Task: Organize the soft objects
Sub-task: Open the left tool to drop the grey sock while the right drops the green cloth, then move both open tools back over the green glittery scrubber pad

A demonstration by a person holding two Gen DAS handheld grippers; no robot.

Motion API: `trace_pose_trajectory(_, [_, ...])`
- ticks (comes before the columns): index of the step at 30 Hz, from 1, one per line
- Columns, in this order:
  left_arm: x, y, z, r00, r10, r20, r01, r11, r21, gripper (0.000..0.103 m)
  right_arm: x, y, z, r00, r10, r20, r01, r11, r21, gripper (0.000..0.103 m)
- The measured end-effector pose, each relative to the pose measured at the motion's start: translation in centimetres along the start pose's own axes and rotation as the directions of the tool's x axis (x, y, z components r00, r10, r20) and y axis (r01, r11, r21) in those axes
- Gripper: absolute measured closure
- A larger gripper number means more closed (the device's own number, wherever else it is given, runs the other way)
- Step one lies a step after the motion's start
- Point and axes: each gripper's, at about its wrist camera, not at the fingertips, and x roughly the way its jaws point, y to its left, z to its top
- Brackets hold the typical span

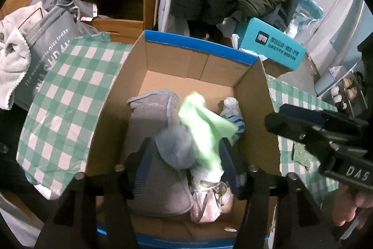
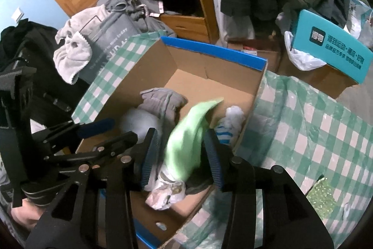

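An open brown cardboard box with a blue rim point(image 1: 200, 43) sat directly below and ahead of both tools, on a green-and-white checked plastic sheet point(image 1: 67, 97), seemingly serving as the bin for the soft things. Already inside it lay a folded grey fleece garment point(image 1: 151, 113) on the left side, a white sock with blue stripes point(image 1: 235, 118) toward the right wall, and a crumpled pale plastic bag point(image 1: 207, 202) near the front wall.

A light green cloth point(image 2: 186, 146) hung blurred between the fingers of the right gripper point(image 2: 180, 155), over the box's interior, which suggested it was being dropped in. The right jaws stood part-spread and did not look to be pinching it.

The left gripper point(image 1: 186, 162) had its jaws spread wide, with a rounded grey fuzzy item point(image 1: 174, 148) and the green cloth between its fingers. I could not tell whether its pads touched either.
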Motion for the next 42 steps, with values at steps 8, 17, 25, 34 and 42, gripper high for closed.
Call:
trace_pose_trajectory(8, [-0.4, -1.1, -0.1, 1.0, -0.006, 0.002, 0.006, 1.0, 0.025, 0.04, -1.7, -0.9, -0.2, 0.999, -0.036, 0.04, 0.036, 0.999, 0.014, 0.045])
trace_pose_trajectory(17, [-1.0, -3.1, -0.1, 0.999, -0.032, 0.008, 0.031, 0.997, 0.064, 0.04, -3.3, -2.1, -1.1, 0.994, -0.09, 0.065, 0.089, 0.996, 0.016, 0.037])
trace_pose_trajectory(25, [-1.2, -5.8, -0.1, 0.998, -0.057, 0.008, 0.055, 0.992, 0.115, 0.04, -4.9, -3.7, -2.1, 0.991, -0.11, 0.081, 0.108, 0.994, 0.029, 0.037])
trace_pose_trajectory(34, [-0.6, -8.7, -0.1, 0.997, -0.075, -0.011, 0.076, 0.983, 0.165, 0.04, -6.7, -5.8, -3.3, 0.984, -0.147, 0.1, 0.142, 0.988, 0.054, 0.035])
trace_pose_trajectory(42, [0.0, -11.5, -0.3, 0.995, -0.092, -0.032, 0.097, 0.973, 0.209, 0.04, -8.2, -8.5, -4.7, 0.978, -0.178, 0.104, 0.169, 0.981, 0.095, 0.035])
